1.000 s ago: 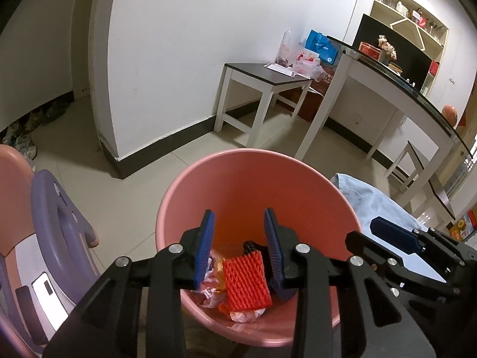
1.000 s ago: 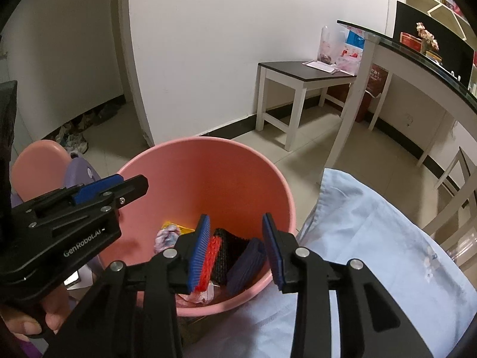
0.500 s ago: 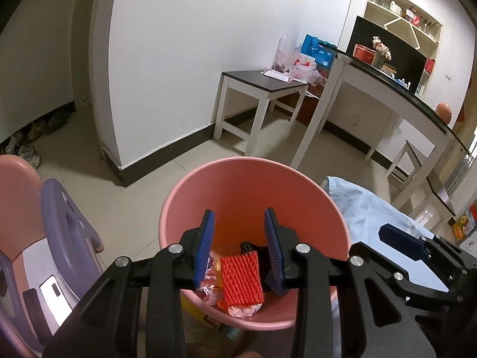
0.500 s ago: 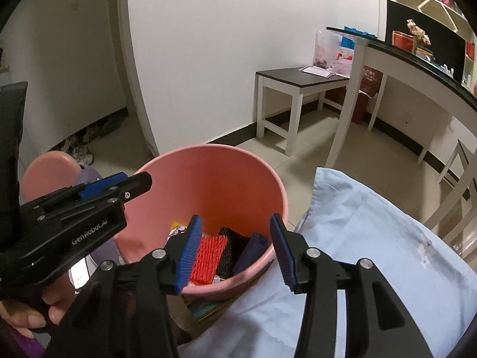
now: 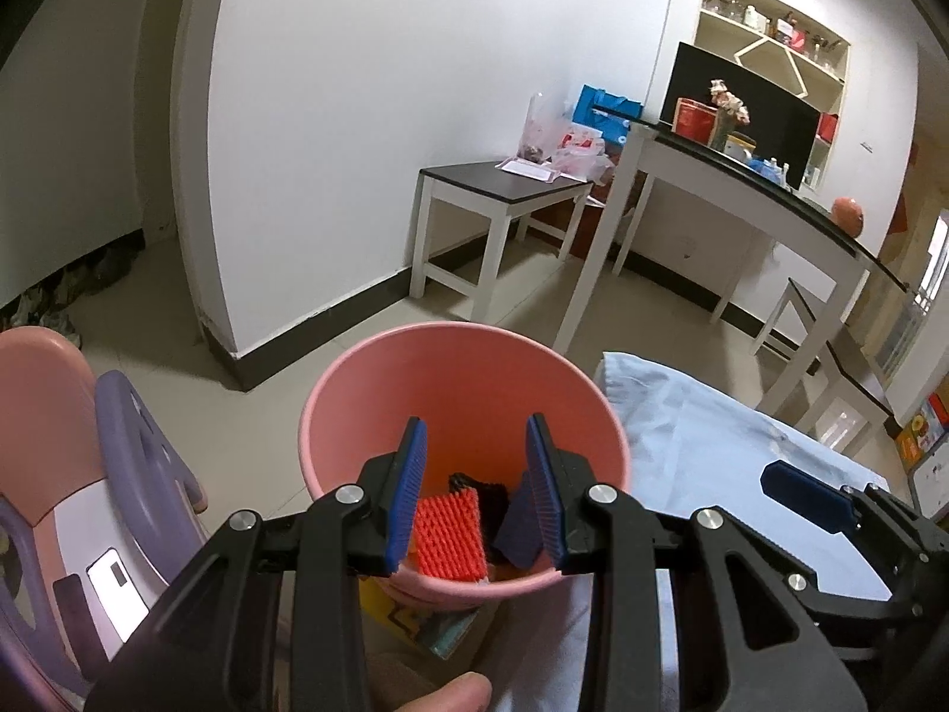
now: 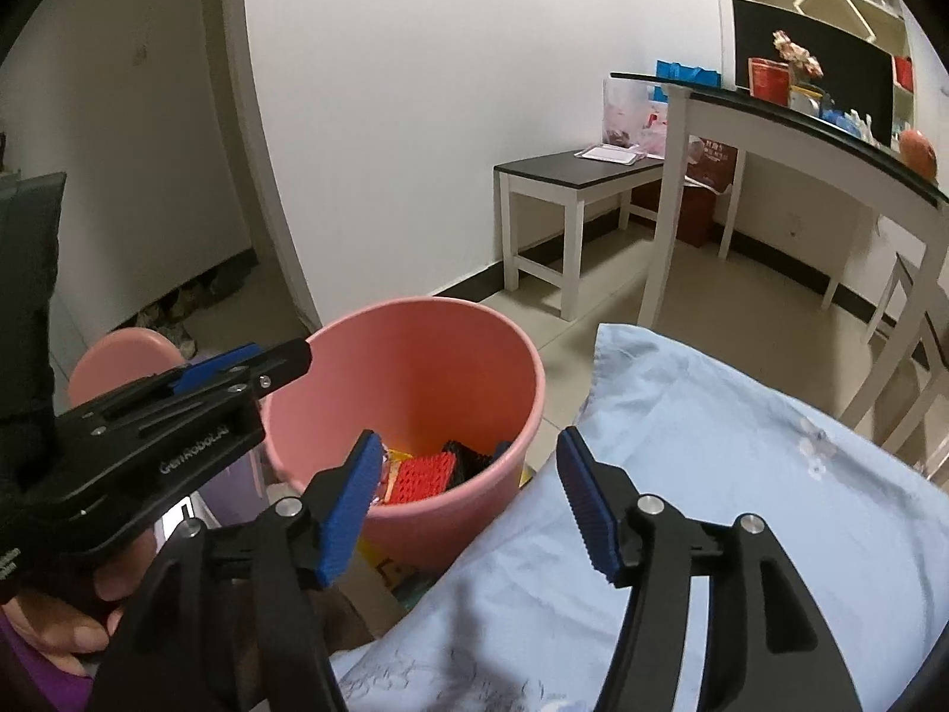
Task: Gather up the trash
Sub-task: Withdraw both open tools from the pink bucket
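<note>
**Ana:** Right wrist view shows the pink bucket [image 6: 415, 391] standing on the floor against the near edge of the pale blue sheet [image 6: 741, 504]; trash lies in its bottom. The right gripper [image 6: 468, 498] hangs over the bucket's near rim with its jaws opening and nothing between them; I judge a drop is just done, or the hand is readying for another pick.

**Ben:** And the left gripper [image 5: 474, 492]?

**Ana:** Partly spread, nothing pinched; its blue pads [image 5: 409, 492] frame the trash below without touching it; from the right wrist view it sits left of the bucket, held in a hand [image 6: 71, 617].

**Ben:** Count what's inside.

**Ana:** One red foam net sleeve [image 5: 448, 534]; one black foam net [image 5: 483, 492] just behind it; one dark navy piece [image 5: 516, 528] to the right; a crinkled wrapper and something yellow [image 6: 396, 458] at the left edge, too hidden to count surely. One bucket, two grippers, one sheet; one pink and lilac plastic chair [image 5: 89, 474] beside the bucket.

**Ben:** Next move?

**Ana:** I see no loose trash on the sheet or floor nearby; so the next move calls for turning away from the bucket to find more, with the jaws kept wide for the next piece; otherwise the collecting looks close to finished.
</note>
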`<state>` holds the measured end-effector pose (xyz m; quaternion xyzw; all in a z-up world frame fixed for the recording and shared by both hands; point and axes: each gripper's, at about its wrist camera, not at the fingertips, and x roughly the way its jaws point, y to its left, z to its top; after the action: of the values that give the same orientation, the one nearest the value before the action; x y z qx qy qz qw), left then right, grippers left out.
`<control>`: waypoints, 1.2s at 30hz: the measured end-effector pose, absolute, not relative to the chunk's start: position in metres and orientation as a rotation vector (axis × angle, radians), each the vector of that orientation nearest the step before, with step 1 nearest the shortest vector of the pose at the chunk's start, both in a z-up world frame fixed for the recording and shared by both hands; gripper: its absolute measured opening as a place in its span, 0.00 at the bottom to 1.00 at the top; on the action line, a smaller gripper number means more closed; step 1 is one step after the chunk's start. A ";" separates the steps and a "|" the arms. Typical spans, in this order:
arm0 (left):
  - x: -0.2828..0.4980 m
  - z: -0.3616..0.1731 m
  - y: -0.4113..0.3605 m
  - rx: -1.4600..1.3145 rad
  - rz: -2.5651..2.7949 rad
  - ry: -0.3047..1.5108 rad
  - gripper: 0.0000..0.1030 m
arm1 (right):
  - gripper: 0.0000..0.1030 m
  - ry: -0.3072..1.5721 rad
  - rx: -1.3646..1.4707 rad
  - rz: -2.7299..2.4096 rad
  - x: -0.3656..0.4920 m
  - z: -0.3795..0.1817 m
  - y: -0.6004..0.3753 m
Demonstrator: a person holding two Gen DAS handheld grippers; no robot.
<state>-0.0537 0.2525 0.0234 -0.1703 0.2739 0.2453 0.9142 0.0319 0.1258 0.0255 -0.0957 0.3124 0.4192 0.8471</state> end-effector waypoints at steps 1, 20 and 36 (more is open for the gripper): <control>-0.054 0.024 0.250 -0.348 0.505 0.563 0.34 | 0.61 0.656 -0.198 0.882 0.030 0.027 0.122; -0.069 0.025 0.184 -0.308 0.454 0.574 0.34 | 0.62 0.610 -0.180 0.788 0.003 0.026 0.047; -0.067 0.020 0.161 -0.284 0.444 0.573 0.34 | 0.63 0.605 -0.129 0.749 0.002 0.026 0.026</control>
<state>-0.0669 0.1611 0.0204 -0.1385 0.2795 0.2165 0.9251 0.0018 0.0261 0.0262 -0.0619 0.2907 0.3599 0.8844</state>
